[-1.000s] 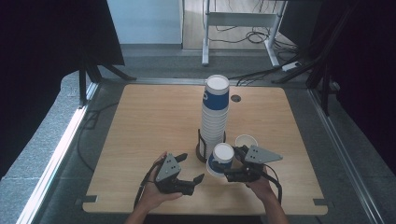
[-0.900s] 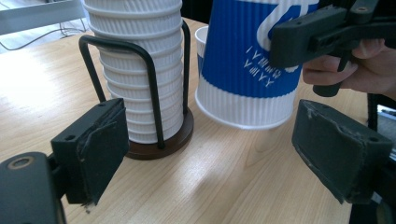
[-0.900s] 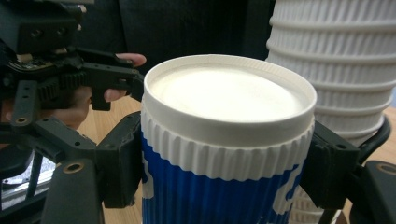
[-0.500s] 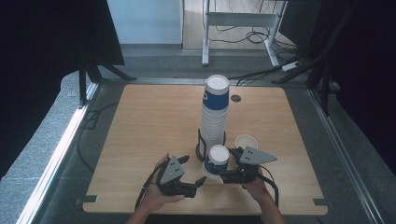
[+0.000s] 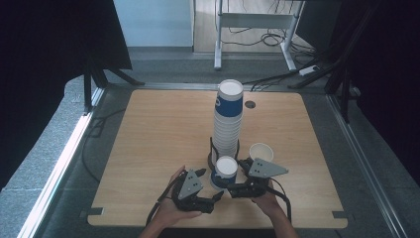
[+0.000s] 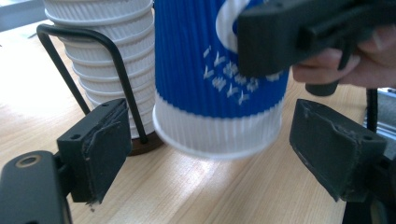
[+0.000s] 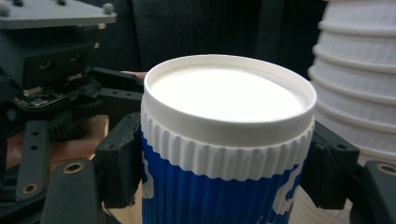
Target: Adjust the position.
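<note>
On the wooden tabletop (image 5: 148, 148), just in front of the tall stack of cups (image 5: 228, 119) in its black wire holder (image 6: 88, 70), the right hand-held gripper (image 5: 237, 191) clamps a blue ribbed paper cup (image 5: 225, 173) upside down, white base uppermost and rim lifted clear of the wood. The left hand-held gripper (image 5: 215, 198), jaws just narrowing, straddles the cup's rim end without touching. Another white cup (image 5: 261, 151) stands upright right of the stack. Light and easily crushed, the cup probably wants a gentle grip across its ribbed wall.
</note>
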{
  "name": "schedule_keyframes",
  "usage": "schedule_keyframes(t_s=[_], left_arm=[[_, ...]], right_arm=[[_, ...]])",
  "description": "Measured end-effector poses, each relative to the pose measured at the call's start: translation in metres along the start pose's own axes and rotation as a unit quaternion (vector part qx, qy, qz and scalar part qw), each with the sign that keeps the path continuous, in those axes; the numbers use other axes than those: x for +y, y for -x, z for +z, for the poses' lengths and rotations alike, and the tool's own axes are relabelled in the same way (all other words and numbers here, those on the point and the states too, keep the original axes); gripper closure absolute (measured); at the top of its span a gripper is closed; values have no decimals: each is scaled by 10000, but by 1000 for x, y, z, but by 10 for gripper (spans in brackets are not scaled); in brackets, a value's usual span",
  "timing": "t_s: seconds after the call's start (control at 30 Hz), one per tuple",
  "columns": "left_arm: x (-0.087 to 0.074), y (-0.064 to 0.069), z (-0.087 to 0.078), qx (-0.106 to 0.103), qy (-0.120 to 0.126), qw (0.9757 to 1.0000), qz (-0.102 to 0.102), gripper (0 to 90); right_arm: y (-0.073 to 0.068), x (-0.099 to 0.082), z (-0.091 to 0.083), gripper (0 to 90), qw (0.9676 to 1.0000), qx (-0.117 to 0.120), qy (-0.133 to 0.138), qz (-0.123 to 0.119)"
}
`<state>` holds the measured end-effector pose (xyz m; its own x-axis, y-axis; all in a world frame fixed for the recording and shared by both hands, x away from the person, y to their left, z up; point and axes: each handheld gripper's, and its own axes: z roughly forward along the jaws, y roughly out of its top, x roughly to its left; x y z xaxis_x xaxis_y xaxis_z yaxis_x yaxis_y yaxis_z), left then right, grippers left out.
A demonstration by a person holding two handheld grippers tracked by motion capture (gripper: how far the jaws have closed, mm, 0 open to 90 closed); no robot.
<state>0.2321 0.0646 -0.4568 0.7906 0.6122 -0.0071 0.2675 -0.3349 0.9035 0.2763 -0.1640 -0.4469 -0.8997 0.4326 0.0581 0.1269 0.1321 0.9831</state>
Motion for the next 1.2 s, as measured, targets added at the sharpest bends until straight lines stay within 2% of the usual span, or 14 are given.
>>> schedule_keyframes(t_s=[0.1, 0.3, 0.43, 0.77, 1.0, 1.2], left_arm=[[0, 0, 1, 3, 12, 10000, -35, 134], [-2, 2, 5, 58, -6, 10000, 55, 136], [-4, 2, 6, 85, 12, 9999, 128, 172], [-6, 3, 7, 286, -142, 9988, 372, 190], [-5, 0, 4, 572, -278, 9966, 527, 193], [-5, 1, 5, 860, -545, 9917, 790, 195]], right_arm=[[-7, 0, 6, 259, 10000, 59, -5, -40], [-19, 1, 13, 259, 9996, 221, -22, -151], [-19, 1, 14, 256, 9996, 200, -78, -182], [-16, -1, 14, 236, 9995, 152, -231, -153], [-9, 5, 3, 208, 9999, -13, -81, -78], [-5, 10, -7, 204, 9999, -41, 5, -120]])
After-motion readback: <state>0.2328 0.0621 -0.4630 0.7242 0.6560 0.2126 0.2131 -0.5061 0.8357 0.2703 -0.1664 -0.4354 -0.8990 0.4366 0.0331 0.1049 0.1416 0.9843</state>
